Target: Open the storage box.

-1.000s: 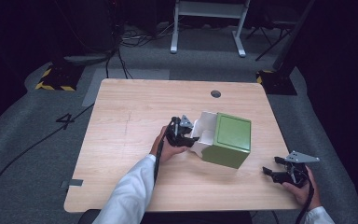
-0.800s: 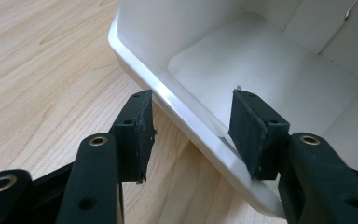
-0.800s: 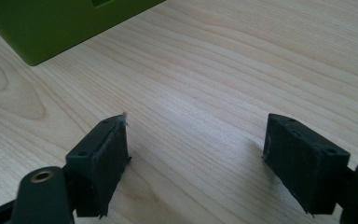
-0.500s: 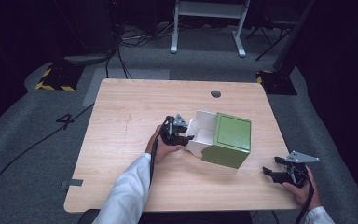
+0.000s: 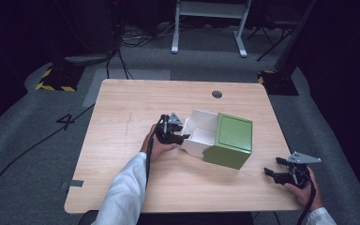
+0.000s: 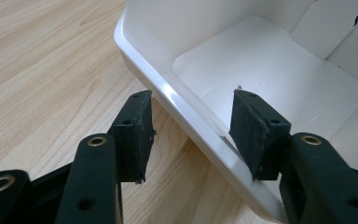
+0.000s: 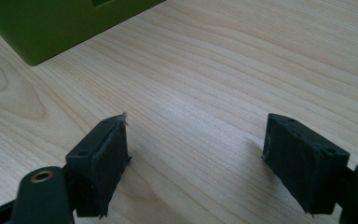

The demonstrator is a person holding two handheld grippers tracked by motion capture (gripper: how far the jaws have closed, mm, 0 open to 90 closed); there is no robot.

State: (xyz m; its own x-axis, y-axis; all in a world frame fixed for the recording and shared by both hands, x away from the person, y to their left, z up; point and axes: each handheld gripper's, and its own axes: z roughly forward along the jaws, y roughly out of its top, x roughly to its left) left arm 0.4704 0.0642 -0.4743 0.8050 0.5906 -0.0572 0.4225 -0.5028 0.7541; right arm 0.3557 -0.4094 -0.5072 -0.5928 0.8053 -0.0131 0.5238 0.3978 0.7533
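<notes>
My left tongs (image 6: pixel 191 130) are clamped on the near wall of the white drawer (image 6: pixel 261 70), half out of the green box (image 5: pixel 229 140) mid-table. Right tongs (image 7: pixel 196 163) sit apart, idle, w/ nothing steadying the box, so it may slide along instead.

A light wooden bench (image 5: pixel 122 117) carries a green box (image 5: pixel 232 140) with its white drawer (image 5: pixel 201 133), about four o'clock of centre.
</notes>
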